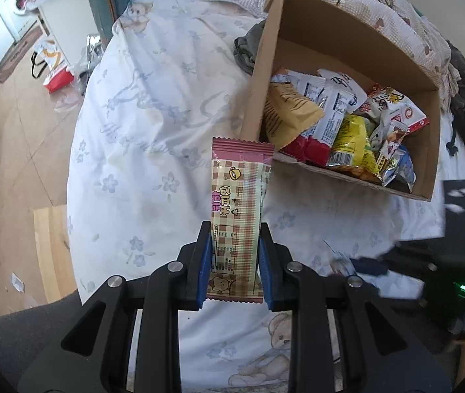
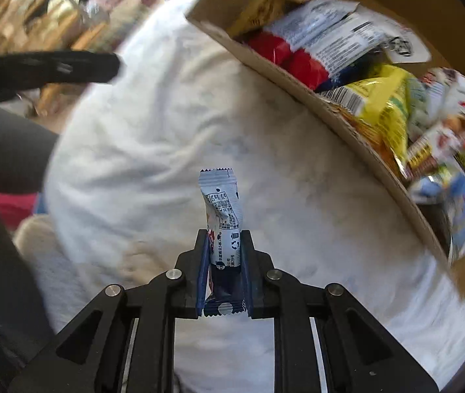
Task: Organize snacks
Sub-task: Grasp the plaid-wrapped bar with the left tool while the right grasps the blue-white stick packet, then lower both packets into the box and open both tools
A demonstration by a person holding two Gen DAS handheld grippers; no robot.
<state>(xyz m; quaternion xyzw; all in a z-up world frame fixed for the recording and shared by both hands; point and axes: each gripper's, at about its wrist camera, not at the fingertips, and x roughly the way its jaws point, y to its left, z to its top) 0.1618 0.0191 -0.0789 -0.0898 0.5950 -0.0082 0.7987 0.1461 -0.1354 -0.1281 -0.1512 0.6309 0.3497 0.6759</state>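
Cardboard box [image 1: 347, 49] of mixed snack packets stands on the bedsheet [image 1: 153, 124], beyond both fingertips. Left gripper [image 1: 235, 229] clamps a pink checked wafer packet [image 1: 237, 196]; right gripper [image 2: 223, 234] pinches a small white-blue packet [image 2: 222, 203].

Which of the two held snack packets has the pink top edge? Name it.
The plaid snack bar in the left gripper. Its top seal is pink and it carries a bear drawing; the packet in the right gripper is white and dark blue.
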